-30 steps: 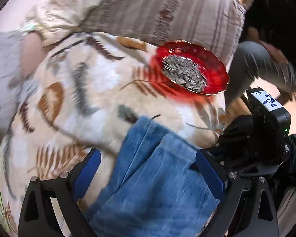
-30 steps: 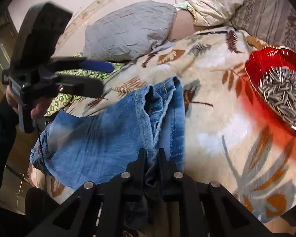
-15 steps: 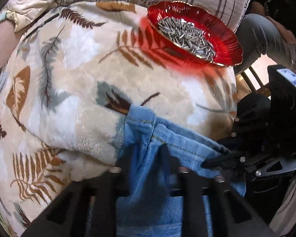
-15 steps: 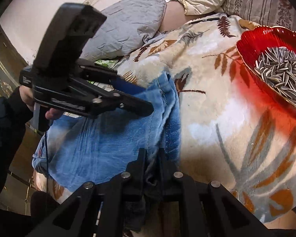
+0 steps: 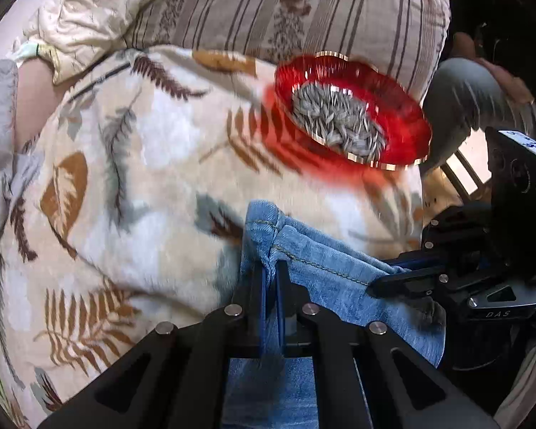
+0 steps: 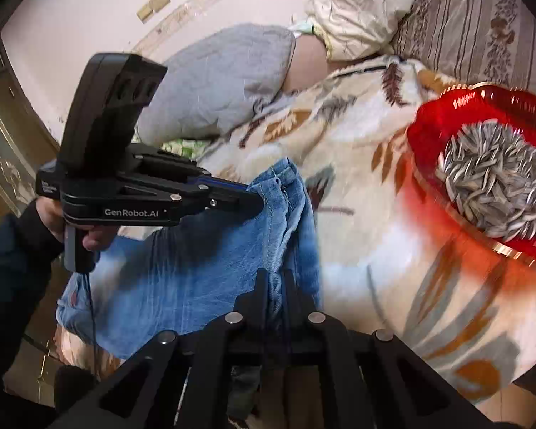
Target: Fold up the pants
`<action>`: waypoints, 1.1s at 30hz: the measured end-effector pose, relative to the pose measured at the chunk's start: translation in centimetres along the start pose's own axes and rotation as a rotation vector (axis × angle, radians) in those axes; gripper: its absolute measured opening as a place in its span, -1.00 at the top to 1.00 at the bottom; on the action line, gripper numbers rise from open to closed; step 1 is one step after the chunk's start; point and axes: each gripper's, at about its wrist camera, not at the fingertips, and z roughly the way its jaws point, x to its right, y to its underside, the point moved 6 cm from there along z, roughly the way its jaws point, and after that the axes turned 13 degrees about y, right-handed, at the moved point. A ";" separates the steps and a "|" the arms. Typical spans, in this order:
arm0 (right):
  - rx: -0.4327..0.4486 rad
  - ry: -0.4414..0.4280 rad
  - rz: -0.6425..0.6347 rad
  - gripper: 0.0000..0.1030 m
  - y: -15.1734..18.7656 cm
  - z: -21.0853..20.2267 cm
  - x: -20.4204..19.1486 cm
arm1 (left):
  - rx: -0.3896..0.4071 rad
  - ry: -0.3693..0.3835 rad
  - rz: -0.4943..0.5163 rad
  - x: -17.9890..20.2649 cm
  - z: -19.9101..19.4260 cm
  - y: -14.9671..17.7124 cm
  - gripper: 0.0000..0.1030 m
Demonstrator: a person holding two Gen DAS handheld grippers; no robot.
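Left wrist view
Container: a red scalloped glass dish with a gilt rim (image 5: 403,132) is seen on a cream plush blanket printed with brown and grey leaves (image 5: 143,164); the dish is filled with striped grey sunflower seeds (image 5: 336,125). Motion blur is noted over the dish.
Pants: a pair of light blue denim pants (image 5: 325,279) is spread on the near edge of the blanket, well apart from the dish. A stitched hem edge is bunched into a raised ridge at the far end.
Left gripper (image 5: 271,268): the jaws are drawn nearly together, and a fold of the hem ridge is pinched between them.
Right gripper (image 5: 378,282): it is seen entering from the right, with its tips pressed together on the denim edge.
Background: a beige pillow with brown stripes (image 5: 303,10) is seen behind the dish.

Right wrist view
Container: the same dish (image 6: 446,136) is recorded at right on the blanket (image 6: 375,250), with the seeds (image 6: 493,186) heaped inside.
Pants: the denim (image 6: 196,271) is spread leftward over the blanket edge; a seam is gathered in folds near the middle.
Right gripper (image 6: 276,282): only a narrow gap is left between the jaws, and gathered denim is clamped in it.
Left gripper (image 6: 255,198): it is held by a hand at left; its tips are closed on the far hem corner.
Background: a grey quilted cushion (image 6: 225,78) is seen behind the pants.
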 end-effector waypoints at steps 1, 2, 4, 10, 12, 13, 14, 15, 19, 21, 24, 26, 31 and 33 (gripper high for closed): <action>0.007 0.009 0.002 0.87 -0.4 -0.1 0.3 | 0.005 -0.003 0.004 0.0 0.0 -0.6 0.92; 0.007 0.010 0.008 0.87 -0.7 -0.1 0.5 | 0.010 -0.003 0.003 -0.1 -0.1 -1.0 0.92; 0.008 0.015 0.022 0.87 -1.2 -0.1 1.2 | 0.015 -0.007 0.005 -0.3 0.1 -1.8 0.92; -0.088 0.039 0.044 0.87 -0.5 2.0 2.0 | -0.086 -0.003 -0.033 -1.2 3.2 -1.1 0.88; -0.100 0.027 0.068 0.82 -0.5 2.0 2.2 | -0.083 0.007 -0.046 -1.2 3.2 -1.2 0.78; -0.101 0.019 0.082 0.73 -0.5 1.9 2.4 | -0.086 0.010 -0.033 -0.9 3.0 -1.4 0.53; -0.110 0.022 0.093 0.65 -0.5 1.8 2.6 | -0.089 0.002 -0.009 -0.5 2.8 -1.6 -0.06; -0.123 0.040 0.104 0.29 -0.3 1.7 2.9 | -0.087 -0.009 0.021 -0.1 2.6 -1.8 -0.37; -0.105 0.041 0.146 -0.69 0.1 0.4 3.3 | -0.058 -0.023 0.052 0.1 1.8 -3.3 -0.67; -0.104 0.035 0.151 -0.69 0.4 -0.1 3.1 | -0.067 -0.012 0.022 -0.5 2.1 -3.9 -0.67; -0.111 0.013 0.147 -0.69 0.9 -0.2 2.4 | -0.099 0.018 0.007 -0.9 3.2 -4.0 -0.67; -0.113 -0.002 0.143 -0.69 1.2 0.1 1.9 | -0.126 0.030 0.011 -0.9 4.0 -3.8 -0.67; -0.133 -0.019 0.157 -0.59 2.1 1.1 1.4 | -0.174 0.066 -0.010 -1.3 5.9 -2.9 -0.67; -0.119 -0.006 0.150 -0.39 1.8 1.3 1.1 | -0.180 0.086 -0.008 -1.3 6.3 -2.7 -0.64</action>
